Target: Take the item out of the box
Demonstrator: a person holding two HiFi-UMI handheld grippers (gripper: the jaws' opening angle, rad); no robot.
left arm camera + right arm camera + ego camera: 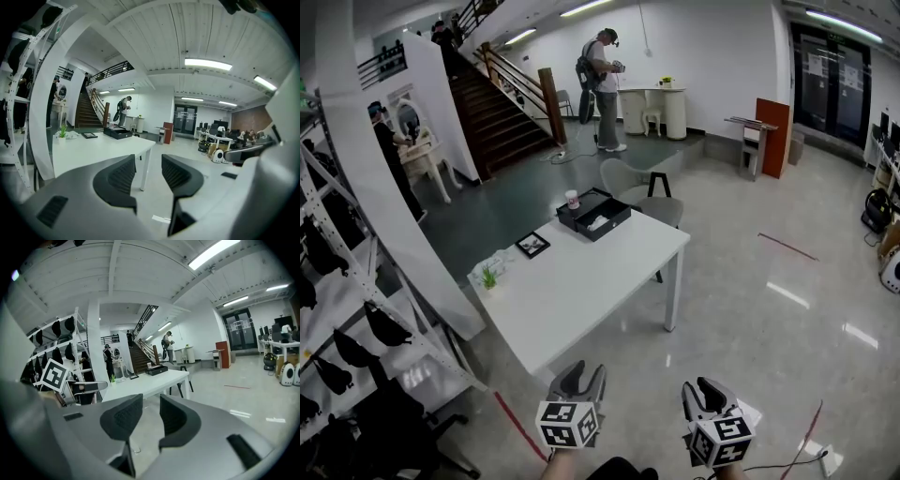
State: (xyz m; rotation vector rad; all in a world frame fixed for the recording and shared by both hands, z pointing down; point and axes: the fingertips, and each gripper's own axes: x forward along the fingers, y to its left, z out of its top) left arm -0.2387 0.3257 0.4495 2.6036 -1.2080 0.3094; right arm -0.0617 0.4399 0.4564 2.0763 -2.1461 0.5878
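Black box (593, 215), centre frame, holds a white item (598, 223), visible only in head view. My left gripper (581, 370) and right gripper (705, 386): jaws apart, empty.

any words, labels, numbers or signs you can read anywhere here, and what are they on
No text can be read in any view.
On the cup beside the black box: a reddish mark, too small to read.
On the sheets stuck to the dark doors: blurred, unreadable.
On the marker cubes: black and white square patterns only, no letters or numbers.
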